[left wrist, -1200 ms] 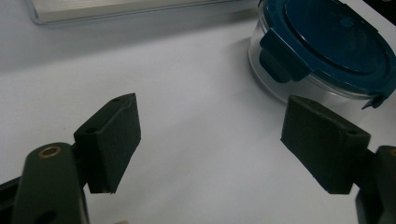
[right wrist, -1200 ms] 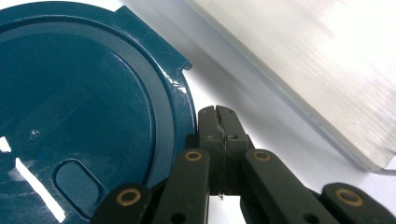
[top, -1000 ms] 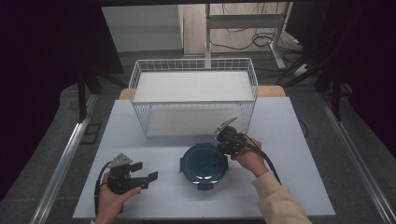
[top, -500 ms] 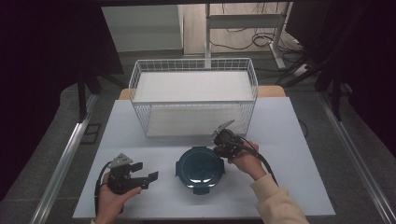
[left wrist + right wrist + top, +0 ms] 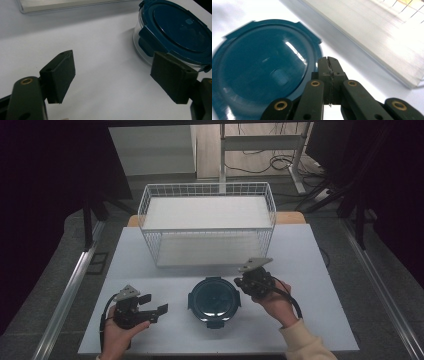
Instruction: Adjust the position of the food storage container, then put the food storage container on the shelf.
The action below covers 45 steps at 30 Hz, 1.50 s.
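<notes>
A round glass container [image 5: 214, 300] with a dark blue clip-on lid sits on the white table [image 5: 320, 270], near the table's front edge and between the two hands. The right gripper [image 5: 243, 284] hovers just beside the container at its 2 o'clock, tips aimed at the rim; its jaws are clenched tight with nothing between them, as the right gripper view [image 5: 329, 65] shows, where the two pads meet flat just off the lid's edge. Whether the tips touch the rim cannot be told. The left gripper [image 5: 155, 306] rests low over the table at the container's 9 o'clock, apart from it, with its jaws released and spread wide; in the left gripper view [image 5: 112, 75] bare table lies between the pads and the container stands beyond the right-hand pad. The container's lid is closed, with its side flaps down, and what it holds cannot be made out through the lid. A white wire basket [image 5: 150, 222] stands at the container's 12 o'clock, towards the table's far edge, with a flat white liner across its bottom
</notes>
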Tool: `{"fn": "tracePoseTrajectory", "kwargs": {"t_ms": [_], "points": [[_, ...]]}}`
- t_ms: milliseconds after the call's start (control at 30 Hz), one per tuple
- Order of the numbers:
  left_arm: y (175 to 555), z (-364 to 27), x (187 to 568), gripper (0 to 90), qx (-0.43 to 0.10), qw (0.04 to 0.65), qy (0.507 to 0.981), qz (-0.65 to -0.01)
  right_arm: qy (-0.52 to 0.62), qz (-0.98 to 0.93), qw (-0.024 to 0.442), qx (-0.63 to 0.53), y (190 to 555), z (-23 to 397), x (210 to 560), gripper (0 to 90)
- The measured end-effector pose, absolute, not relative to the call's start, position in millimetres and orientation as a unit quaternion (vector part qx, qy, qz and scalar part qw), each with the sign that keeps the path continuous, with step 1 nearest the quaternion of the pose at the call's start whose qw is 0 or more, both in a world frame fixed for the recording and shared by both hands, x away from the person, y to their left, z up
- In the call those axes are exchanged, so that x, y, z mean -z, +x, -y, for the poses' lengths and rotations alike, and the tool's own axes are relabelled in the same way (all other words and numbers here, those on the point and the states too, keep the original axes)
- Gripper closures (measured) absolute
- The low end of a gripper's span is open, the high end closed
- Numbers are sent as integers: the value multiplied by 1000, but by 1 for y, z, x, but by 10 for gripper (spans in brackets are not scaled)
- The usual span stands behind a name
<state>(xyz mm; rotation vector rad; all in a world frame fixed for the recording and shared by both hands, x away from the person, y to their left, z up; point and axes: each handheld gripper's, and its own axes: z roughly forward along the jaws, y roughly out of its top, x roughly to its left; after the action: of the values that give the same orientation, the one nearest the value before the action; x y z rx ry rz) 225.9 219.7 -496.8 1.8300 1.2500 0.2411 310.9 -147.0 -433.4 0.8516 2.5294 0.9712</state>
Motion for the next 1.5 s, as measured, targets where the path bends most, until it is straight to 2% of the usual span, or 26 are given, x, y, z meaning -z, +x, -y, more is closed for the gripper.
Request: {"fn": "tracePoseTrajectory", "kwargs": {"t_ms": [100,167,200,233,267,400,500,667,1000,1500], "points": [[225,-218,495,198,-99,442,737,-502,301,-874,142,-355,299,158,434,898],[222,-217,494,198,-104,444,737,-499,309,-864,114,-380,286,176,441,881],[222,-217,494,198,-104,443,738,-498,314,-860,108,-387,282,183,445,834],[222,-216,494,198,-105,443,738,-498,320,-855,101,-394,278,189,449,745],[222,-216,494,198,-105,443,738,-498,320,-855,101,-394,278,189,449,745],[221,-214,495,198,-107,440,741,-496,357,-839,86,-402,271,207,470,376],[220,-215,494,197,-108,442,741,-494,372,-828,66,-414,273,209,474,294],[219,-216,494,196,-107,443,741,-494,372,-822,62,-426,274,208,475,249],[217,-211,493,195,-105,445,744,-487,375,-820,70,-427,274,208,472,227],[232,-194,477,180,-49,466,734,-492,414,-798,47,-436,280,198,466,171]]}}
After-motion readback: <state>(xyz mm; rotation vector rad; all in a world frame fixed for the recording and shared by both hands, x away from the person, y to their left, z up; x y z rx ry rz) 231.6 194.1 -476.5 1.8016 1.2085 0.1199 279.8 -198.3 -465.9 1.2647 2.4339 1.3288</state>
